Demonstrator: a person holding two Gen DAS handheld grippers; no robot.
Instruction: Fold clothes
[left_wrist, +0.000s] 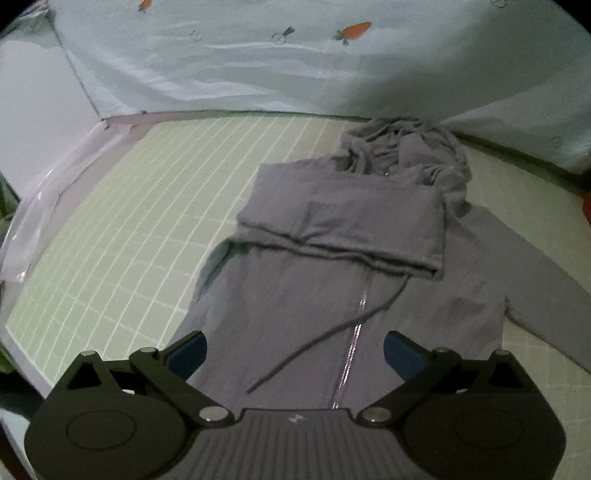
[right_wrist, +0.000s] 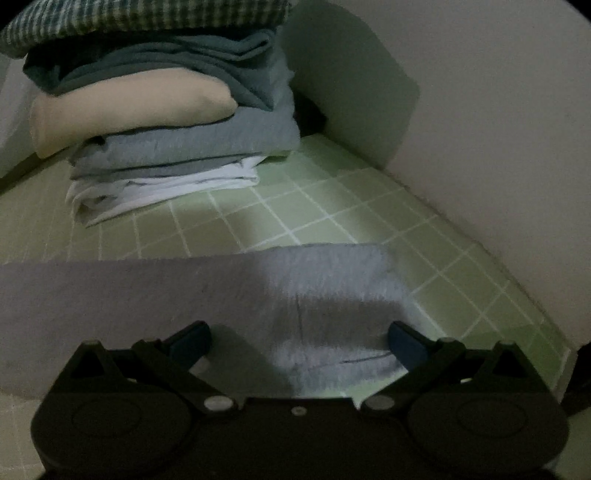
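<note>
Crowding the mat's (right_wrist: 332, 206) far corner, a folded stack (right_wrist: 166, 129); hoodie (left_wrist: 332, 277) mid-mat, left side bare. Both hand-held grippers (left_wrist: 293, 356) (right_wrist: 299, 341) spread.

green grid mat (left_wrist: 122, 229), grey hoodie (left_wrist: 332, 280), folded stack (right_wrist: 177, 140)

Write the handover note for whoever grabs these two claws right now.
Left claw: open, empty, over the lower front of the grey zip-up hooded sweatshirt.
Right claw: open, empty, over the sweatshirt's outstretched grey sleeve.
The sweatshirt lies front-up on the green grid-lined mat, hood at the far end. One sleeve is already folded across the chest.
A stack of folded clothes sits at the mat's far edge.
Left to do: fold in the outstretched sleeve, fold the body, probably add it to the stack.
</note>
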